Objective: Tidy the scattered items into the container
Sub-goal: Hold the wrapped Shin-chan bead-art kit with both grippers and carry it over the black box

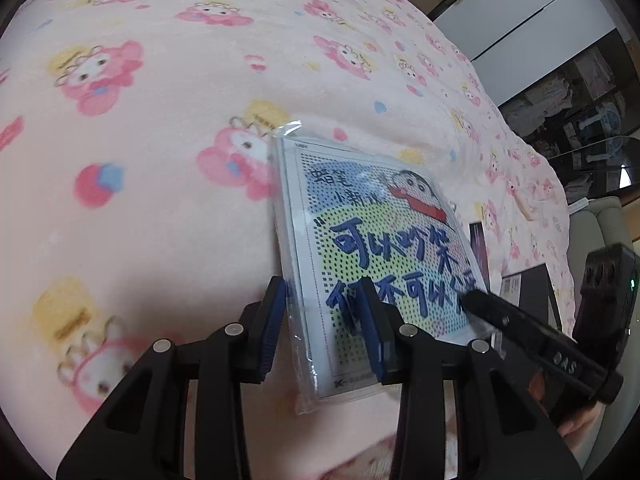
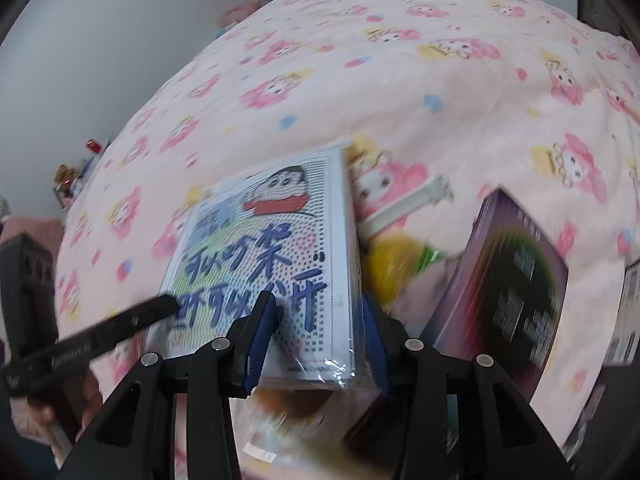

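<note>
At lower centre of both views, a bagged kit (image 1: 380, 248) is being gripped edgewise by the down-tilted left gripper (image 1: 326, 320) and right gripper (image 2: 316, 332).

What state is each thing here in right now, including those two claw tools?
Cartoon-print packet: in clear wrap, lifted off the blanket, tilted, gripped at both side edges.
Left gripper: shut on one packet edge.
Right gripper: shut on the opposite edge.
Purple box: tilted, standing on the blanket, not gripped.
Pink blanket: spread out.
</note>
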Motion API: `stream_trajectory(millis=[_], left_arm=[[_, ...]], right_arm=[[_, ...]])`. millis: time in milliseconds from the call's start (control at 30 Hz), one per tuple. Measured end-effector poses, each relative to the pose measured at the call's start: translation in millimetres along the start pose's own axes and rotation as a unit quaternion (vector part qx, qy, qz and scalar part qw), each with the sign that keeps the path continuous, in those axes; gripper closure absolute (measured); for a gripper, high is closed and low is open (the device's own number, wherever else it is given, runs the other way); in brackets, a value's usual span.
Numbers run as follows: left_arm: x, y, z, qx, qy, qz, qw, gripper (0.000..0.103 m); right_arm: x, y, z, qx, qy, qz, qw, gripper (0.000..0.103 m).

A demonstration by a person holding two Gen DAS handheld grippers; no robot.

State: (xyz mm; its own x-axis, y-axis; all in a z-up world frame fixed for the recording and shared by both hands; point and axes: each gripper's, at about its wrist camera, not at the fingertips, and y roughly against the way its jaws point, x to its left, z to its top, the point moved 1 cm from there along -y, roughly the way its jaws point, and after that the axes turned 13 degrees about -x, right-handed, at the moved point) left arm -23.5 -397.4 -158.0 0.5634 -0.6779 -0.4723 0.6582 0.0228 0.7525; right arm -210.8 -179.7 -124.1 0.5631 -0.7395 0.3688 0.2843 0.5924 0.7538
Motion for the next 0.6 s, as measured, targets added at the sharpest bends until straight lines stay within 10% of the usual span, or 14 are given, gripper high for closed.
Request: stream_trajectory(millis=[167, 600], left_arm=[[14, 9, -17, 0.028, -0.009, -0.010, 0.9995, 0.059], [23, -8, -9, 0.016, 0.015, -0.016, 0.9996, 0.047]], right_arm=[[20, 23, -47, 0.038, 0.033, 0.026, 0.998, 0.064], [33, -8, -23, 0.018, 0.021, 0.027, 0.999, 0.065]])
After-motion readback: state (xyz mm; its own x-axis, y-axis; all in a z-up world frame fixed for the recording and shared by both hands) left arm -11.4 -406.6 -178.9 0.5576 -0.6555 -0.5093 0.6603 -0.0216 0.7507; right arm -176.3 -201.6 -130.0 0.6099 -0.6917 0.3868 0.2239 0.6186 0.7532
